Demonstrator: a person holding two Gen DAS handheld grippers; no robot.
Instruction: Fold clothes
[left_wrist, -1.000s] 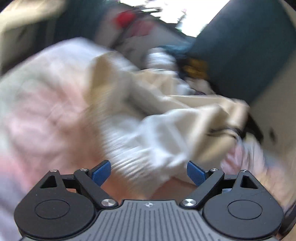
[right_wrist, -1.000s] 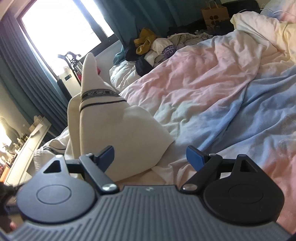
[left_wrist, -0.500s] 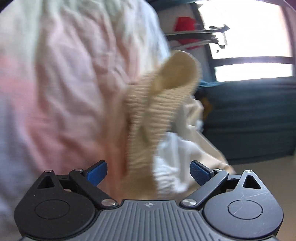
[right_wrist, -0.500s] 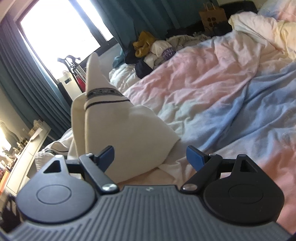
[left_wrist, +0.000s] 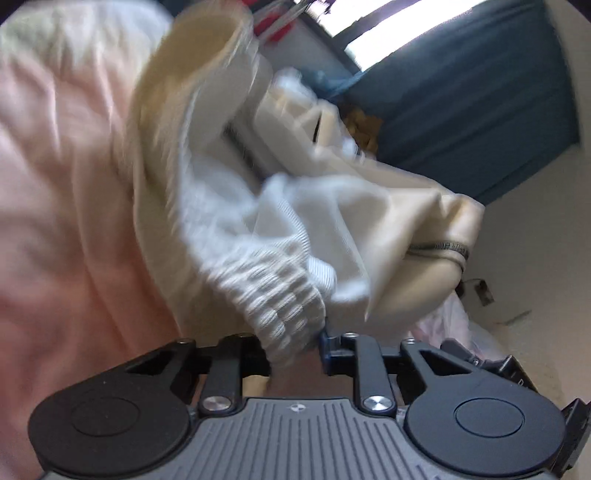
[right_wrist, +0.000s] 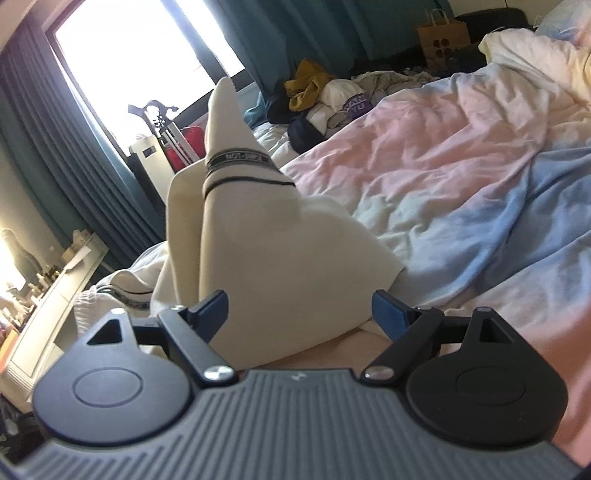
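- Left gripper (left_wrist: 295, 341) — jaws drawn together, clamped on the ribbed cuff (left_wrist: 280, 295) of the cream garment (left_wrist: 229, 184), low centre of the left view.
- Garment runs from the jaws toward the upper middle of that frame; much of it blurred.
- Pink bedding (left_wrist: 55, 221) fills the left side of the frame, behind the cloth.
- Right gripper (right_wrist: 299, 314) — jaws wide apart, holding nothing.
- In the right view the garment (right_wrist: 266, 251) rises to a point at centre left, with a dark printed band (right_wrist: 240, 158) near the top.
- Pile of clothes (right_wrist: 325, 99) at top centre.
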